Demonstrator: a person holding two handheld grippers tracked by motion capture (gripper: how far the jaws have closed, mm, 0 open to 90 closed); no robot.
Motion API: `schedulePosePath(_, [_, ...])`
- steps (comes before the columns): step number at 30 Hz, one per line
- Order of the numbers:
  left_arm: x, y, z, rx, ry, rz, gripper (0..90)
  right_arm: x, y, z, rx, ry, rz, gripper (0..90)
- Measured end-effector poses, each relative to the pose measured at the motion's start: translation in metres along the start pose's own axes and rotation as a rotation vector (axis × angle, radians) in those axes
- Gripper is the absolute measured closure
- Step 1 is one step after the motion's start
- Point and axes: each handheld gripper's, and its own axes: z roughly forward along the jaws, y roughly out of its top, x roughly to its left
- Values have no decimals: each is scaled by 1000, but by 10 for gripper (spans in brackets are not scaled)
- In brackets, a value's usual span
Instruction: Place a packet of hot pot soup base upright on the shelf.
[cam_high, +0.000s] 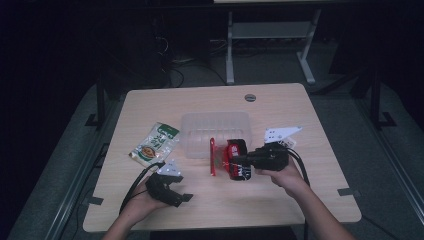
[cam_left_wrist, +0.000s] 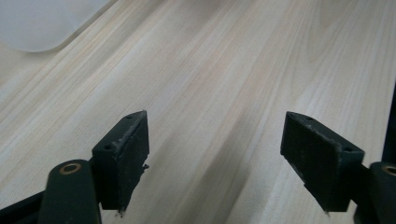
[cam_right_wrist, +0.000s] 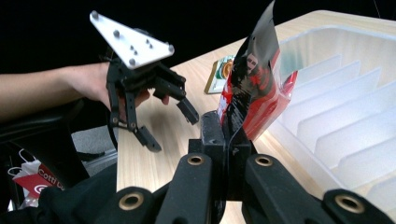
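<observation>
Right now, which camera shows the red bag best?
The right gripper view: the red bag stands close up, pinched at its bottom edge in the right tool, beside the bin. The high view shows it small and dim. The left gripper view looks at the table.

The high view is dim, the room black around a lit table (cam_high: 300, 200). Both gripper views are brighter; a soft shadow runs toward 6 o'clock, with near jaws slightly blurred.
</observation>
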Motion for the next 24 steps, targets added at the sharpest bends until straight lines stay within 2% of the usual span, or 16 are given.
schedulePosePath(6, [2,-2,1,6,14,0,208,-3,10,3,-6,-8,-4,900])
schedulePosePath(8, [3,-2,0,16,16,15,203,-5,14,5,-15,-16,-5,900])
schedulePosePath(12, [3,-2,2,0,7,3,187,-11,22,8,-26,-27,-9,900])
schedulePosePath(16, [4,-1,3,12,9,31,181,-18,29,13,-39,-54,-13,900])
schedulePosePath(24, [4,-1,3,11,1,27,181,-31,46,22,-48,-67,1,900])
